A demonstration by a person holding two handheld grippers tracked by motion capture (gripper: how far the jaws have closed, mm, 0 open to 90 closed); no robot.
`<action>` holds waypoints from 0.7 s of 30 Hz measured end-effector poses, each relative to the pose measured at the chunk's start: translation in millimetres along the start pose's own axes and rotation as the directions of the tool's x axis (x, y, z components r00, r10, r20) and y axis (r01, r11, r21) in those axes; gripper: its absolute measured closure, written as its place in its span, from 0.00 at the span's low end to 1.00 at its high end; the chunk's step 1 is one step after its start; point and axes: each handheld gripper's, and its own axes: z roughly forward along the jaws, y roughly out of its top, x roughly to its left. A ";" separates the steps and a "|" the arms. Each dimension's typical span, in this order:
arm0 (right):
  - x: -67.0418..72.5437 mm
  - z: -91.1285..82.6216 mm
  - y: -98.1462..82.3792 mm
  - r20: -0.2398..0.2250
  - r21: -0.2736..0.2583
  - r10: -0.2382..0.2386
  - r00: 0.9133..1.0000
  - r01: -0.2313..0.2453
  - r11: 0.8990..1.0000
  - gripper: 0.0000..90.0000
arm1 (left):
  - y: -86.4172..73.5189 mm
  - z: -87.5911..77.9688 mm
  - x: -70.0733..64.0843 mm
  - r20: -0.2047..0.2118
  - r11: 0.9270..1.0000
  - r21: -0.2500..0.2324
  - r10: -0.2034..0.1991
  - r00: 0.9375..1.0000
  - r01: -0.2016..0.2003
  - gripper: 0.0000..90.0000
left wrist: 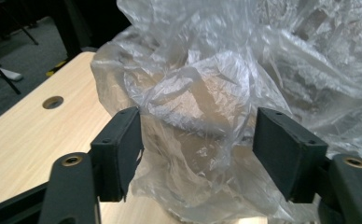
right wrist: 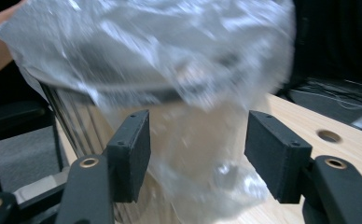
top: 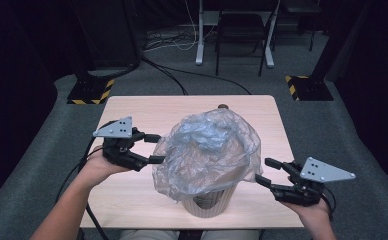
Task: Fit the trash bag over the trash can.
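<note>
Two open tongs [top: 154,149] [top: 268,172] flanking the plastic bag [top: 207,150], apart from it.

thin clear plastic bag [top: 207,150], crinkled & glossy w/ bright glints, see-through. under it a bin [top: 209,202] w/ ribbed beige sides, matt. table [top: 132,200] is pale wood-grain, smooth, low sheen. gripper pads [left wrist: 123,144] matt black plastic, brass-look screw inserts. grey plates on both grippers look like flat matt metal. floor is grey carpet, rough.
</note>
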 end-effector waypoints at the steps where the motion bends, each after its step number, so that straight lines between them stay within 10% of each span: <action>1: 0.9 4.2 2.3 -0.015 0.003 -0.003 1.000 0.003 1.000 0.45 | -1.3 0.4 0.2 0.001 1.000 0.003 0.000 1.000 0.000 0.40; 8: 5.8 19.8 7.3 -0.118 0.018 -0.024 0.993 0.026 1.000 0.58 | -9.9 -0.4 1.5 0.007 1.000 0.002 -0.006 1.000 0.006 0.57; 15: 12.1 16.6 7.7 -0.138 0.024 -0.071 0.988 0.075 0.997 0.97 | -12.8 0.9 2.1 0.039 1.000 -0.020 -0.005 0.999 0.005 0.75; 21: 20.1 19.7 1.5 -0.180 0.057 -0.090 0.980 0.101 0.993 1.00 | -17.6 0.4 -0.9 0.045 1.000 -0.009 0.006 0.999 -0.005 0.90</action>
